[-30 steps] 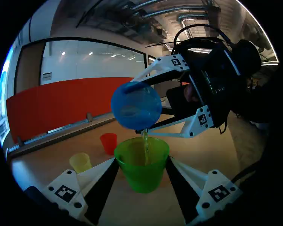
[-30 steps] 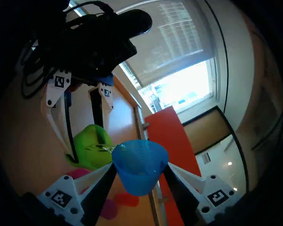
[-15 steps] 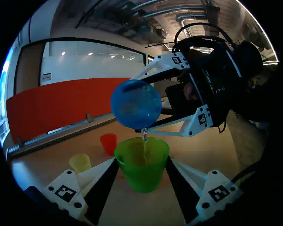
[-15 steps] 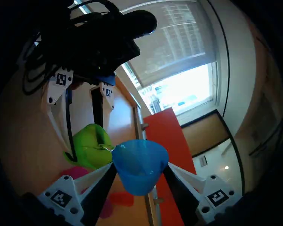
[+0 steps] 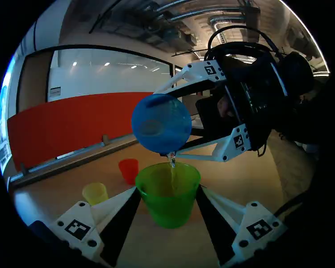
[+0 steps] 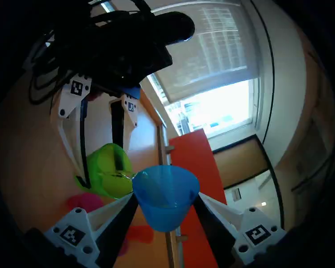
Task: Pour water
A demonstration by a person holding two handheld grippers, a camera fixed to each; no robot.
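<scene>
Left gripper [image 5: 168, 191]: bottom centre of left gripper view; 2 fingers clamped on sides of green cup [image 5: 168, 203].
Green cup: upright, low centre of frame, some liquid inside; can't tell if it rests on the tabletop [image 5: 243, 176].
Right gripper [image 6: 165, 197]: bottom centre of right gripper view; 2 fingers pressed on sides of blue cup [image 6: 165, 203].
Blue cup: centre of left gripper view, tipped w/ base toward camera, lip just above green cup's rim.
Water [image 5: 172, 161]: thin trickle from blue cup's lip into green cup.
Other cups: red cup [image 5: 129, 169] & yellow cup [image 5: 95, 193] on tabletop, lower left of left gripper view, apart from each other.
</scene>
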